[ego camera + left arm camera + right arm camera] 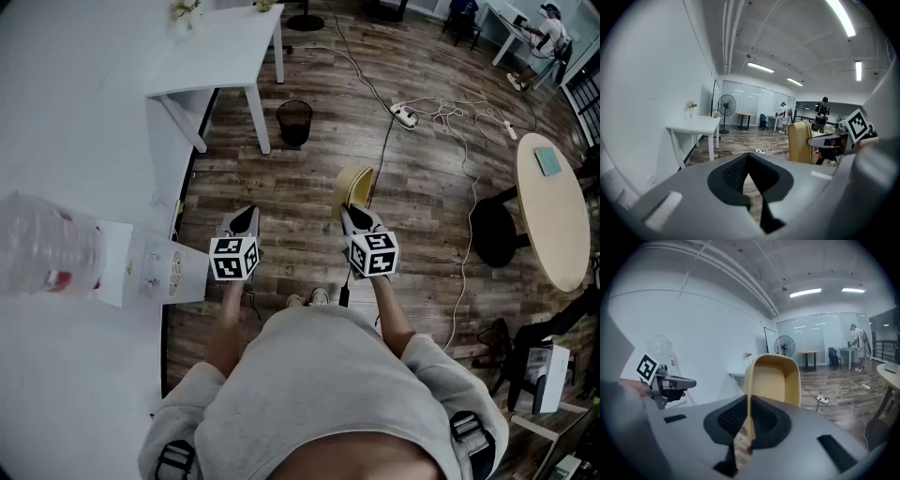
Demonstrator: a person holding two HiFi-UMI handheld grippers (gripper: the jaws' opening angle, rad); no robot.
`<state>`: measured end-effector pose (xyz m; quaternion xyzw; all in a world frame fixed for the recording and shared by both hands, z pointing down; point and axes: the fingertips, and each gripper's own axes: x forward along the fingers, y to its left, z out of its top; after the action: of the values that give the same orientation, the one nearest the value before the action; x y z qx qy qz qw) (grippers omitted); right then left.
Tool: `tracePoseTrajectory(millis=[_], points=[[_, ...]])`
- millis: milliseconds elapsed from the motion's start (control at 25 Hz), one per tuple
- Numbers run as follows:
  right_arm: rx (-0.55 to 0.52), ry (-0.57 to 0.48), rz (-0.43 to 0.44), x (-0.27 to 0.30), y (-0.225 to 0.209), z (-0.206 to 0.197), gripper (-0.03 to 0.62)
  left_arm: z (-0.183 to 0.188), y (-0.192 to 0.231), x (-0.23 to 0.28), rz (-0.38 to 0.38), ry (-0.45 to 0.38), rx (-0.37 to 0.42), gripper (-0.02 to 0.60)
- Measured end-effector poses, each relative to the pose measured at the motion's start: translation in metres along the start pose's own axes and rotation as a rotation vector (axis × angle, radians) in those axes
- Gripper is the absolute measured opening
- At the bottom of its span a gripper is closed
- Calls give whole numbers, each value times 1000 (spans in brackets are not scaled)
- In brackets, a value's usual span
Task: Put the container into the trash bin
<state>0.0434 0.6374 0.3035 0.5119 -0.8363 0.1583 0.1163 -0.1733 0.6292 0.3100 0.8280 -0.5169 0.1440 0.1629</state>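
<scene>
Carrying job, looks like: right gripper [749, 404] is pinched on the yellow container [776, 380] by its side wall, held out front. Bin [294, 122] sits far off by the table [225, 56] leg. Left gripper [244, 221] is closed on nothing, just along for the ride.

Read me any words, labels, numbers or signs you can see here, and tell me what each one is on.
No text here can be read.
Marker cubes on the left tongs and right tongs: black-and-white square patterns only, no letters.
White box: small print, too small to read.
Clear bottle next to it: red label patches, blurred.
Yellow container in the right tongs: no print visible.
</scene>
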Motion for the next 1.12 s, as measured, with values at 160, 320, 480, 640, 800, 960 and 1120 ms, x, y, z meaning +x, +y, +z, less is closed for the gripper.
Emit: tracePoseTrajectory(millis=[160,320,480,640,800,960,1120], points=[[-4,6,-2,1,-5,-1,29,2,-3,6,-2,-2,0,11],[-2,7,1,1,-12,-2,29,4,-8,11,1,-1,1,11],[-2,7,10,4,-16,-2,29,5,-11,16,6,1,1,11],[5,4,27,4,-22,-2,29,6,-18,22,12,2,-8,11],[12,-2,44,6,-28,-1,29,7,-23,28,19,-1,-12,11],[9,1,52,11,-35,-2,29,4,-27,36,20,4,-12,11],[11,12,65,15,-40,-6,29,0,-30,42,26,18,-21,11]])
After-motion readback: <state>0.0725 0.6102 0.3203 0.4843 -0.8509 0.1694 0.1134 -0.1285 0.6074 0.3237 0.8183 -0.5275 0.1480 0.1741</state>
